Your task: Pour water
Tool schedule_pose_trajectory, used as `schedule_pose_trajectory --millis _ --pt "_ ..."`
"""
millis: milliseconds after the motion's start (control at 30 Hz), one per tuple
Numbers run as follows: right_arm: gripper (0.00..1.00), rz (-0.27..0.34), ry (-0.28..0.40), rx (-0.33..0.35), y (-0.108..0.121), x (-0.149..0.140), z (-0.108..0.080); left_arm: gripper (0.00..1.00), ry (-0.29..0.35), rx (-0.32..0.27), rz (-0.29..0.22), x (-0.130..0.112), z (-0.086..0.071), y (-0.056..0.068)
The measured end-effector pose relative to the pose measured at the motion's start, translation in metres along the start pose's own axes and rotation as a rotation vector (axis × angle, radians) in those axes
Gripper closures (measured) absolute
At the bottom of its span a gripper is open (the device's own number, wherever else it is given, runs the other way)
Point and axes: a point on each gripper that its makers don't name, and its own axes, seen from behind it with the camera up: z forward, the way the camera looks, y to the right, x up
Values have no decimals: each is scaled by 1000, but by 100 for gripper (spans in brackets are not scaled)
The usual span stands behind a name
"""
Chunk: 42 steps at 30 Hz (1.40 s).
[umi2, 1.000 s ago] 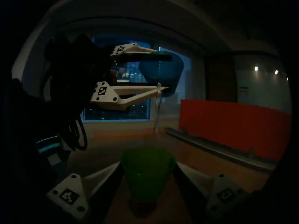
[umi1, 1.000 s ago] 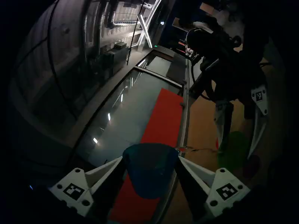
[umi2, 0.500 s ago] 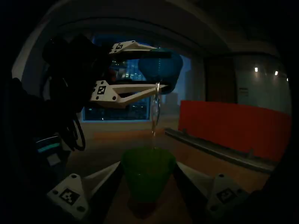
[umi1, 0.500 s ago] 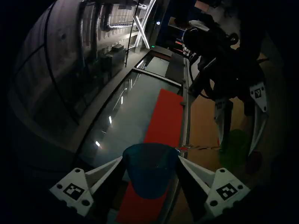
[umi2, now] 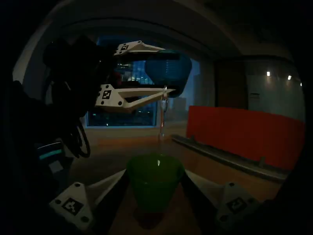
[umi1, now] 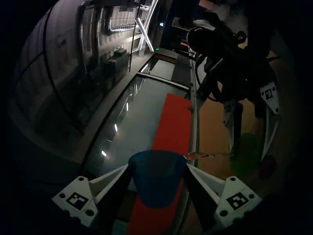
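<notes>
Window, red panel, blue cup above green cup

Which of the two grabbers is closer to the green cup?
Right. The right gripper grips the green cup itself; the left gripper hangs above it, tipping a blue cup whose water streams down.

1. I see a dim room; a large glass window at the back shows blue night-time city lights.
2. A long red rectangular panel stands to the right, above a grey metal rail.
3. An orange-brown wooden surface lies below.
4. Small bright spot lights glow at far right.
</notes>
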Motion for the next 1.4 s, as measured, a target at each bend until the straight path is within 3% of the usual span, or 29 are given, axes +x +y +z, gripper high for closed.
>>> schedule_pose_trajectory --millis 1400 --pt "0 -5 17 -4 0 9 3 14 4 5 149 8 -4 -6"
